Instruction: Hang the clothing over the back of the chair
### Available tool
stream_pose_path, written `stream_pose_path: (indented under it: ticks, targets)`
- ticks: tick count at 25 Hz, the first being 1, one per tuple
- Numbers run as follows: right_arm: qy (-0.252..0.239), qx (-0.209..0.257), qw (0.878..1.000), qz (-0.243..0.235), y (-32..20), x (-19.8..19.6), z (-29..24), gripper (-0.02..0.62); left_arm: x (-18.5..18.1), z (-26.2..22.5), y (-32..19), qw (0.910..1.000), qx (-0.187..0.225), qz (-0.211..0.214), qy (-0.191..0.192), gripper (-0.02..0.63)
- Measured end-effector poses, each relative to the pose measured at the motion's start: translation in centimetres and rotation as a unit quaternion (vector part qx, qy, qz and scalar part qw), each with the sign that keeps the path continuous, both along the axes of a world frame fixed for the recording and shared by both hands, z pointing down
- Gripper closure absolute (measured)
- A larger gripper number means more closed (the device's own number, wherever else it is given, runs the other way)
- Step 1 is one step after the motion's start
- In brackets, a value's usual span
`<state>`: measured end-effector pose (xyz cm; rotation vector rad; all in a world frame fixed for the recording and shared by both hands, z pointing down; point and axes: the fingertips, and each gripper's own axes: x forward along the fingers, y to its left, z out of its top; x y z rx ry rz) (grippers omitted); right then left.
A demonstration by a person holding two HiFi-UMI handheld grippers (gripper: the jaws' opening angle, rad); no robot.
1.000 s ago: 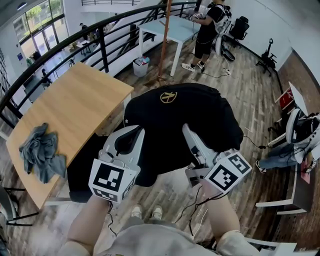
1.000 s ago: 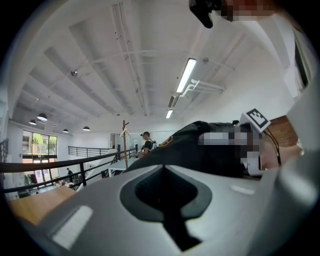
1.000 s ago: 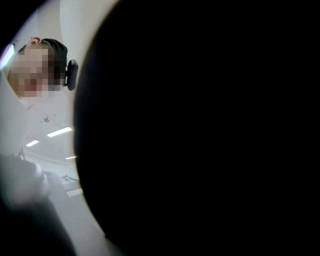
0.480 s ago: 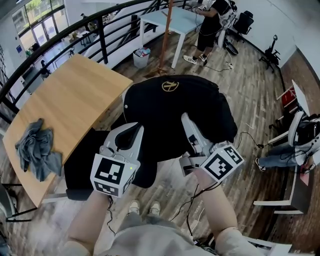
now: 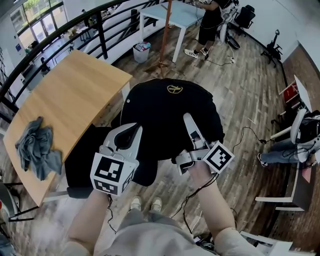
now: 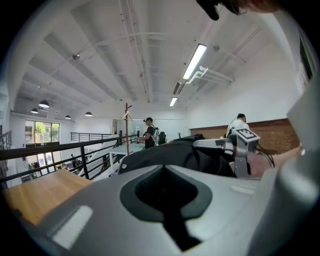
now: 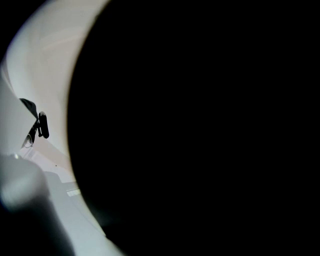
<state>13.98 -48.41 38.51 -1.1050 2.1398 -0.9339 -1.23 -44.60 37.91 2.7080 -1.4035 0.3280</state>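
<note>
A black shirt [image 5: 165, 115] with a gold logo [image 5: 174, 89] hangs spread out in front of me, between both grippers. My left gripper [image 5: 131, 129] is shut on the shirt's near left edge, and dark cloth fills the hollow between its jaws. My right gripper [image 5: 189, 120] is turned on its side and shut on the near right edge. In the right gripper view the black shirt [image 7: 200, 125] covers nearly everything. The left gripper view shows the shirt [image 6: 150, 152] just beyond the jaws. A dark chair seat [image 5: 80, 162] shows below the shirt at the left. The chair's back is hidden.
A wooden table [image 5: 65, 100] stands at the left with a crumpled grey cloth [image 5: 37, 147] on it. Behind it runs a black railing [image 5: 60, 45]. Farther off are a bin [image 5: 141, 51], a pole [image 5: 165, 35], a white table [image 5: 175, 10] and a person [image 5: 210, 25]. Cables [image 5: 245, 135] cross the floor at the right.
Both grippers have sunk with the shirt, which now hangs lower and looks smaller. The right gripper has rolled onto its side and moved left. Both grips are unchanged.
</note>
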Motion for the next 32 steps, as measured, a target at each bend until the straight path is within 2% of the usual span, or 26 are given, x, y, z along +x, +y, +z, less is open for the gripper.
stream_pose_path:
  ticks: [5, 8, 18, 22, 32]
  targets:
    - [-0.047, -0.023, 0.999, -0.014, 0.9, -1.4, 1.1, 0.469, -0.4, 0.9, 0.8, 0.9999, -0.009, -0.002, -0.007, 0.603]
    - [-0.050, -0.036, 0.997, -0.037, 1.5, -3.6, 1.3, 0.470, -1.0, 0.9, 1.4, 0.9998, -0.012, -0.009, -0.010, 0.603]
    - [0.008, -0.032, 0.998, -0.056, 1.8, -7.5, 0.5, 0.471, -4.2, -0.2, 2.9, 0.9992, -0.005, -0.038, -0.007, 0.603]
    - [0.048, -0.051, 0.996, -0.060, 2.1, -9.3, 1.6, 0.471, -5.1, 0.2, 3.4, 0.9991, -0.008, -0.042, -0.008, 0.603]
    - [0.078, -0.081, 0.992, -0.063, 2.2, -11.2, 2.5, 0.471, -6.7, 2.1, 4.3, 0.9983, -0.028, -0.051, -0.006, 0.603]
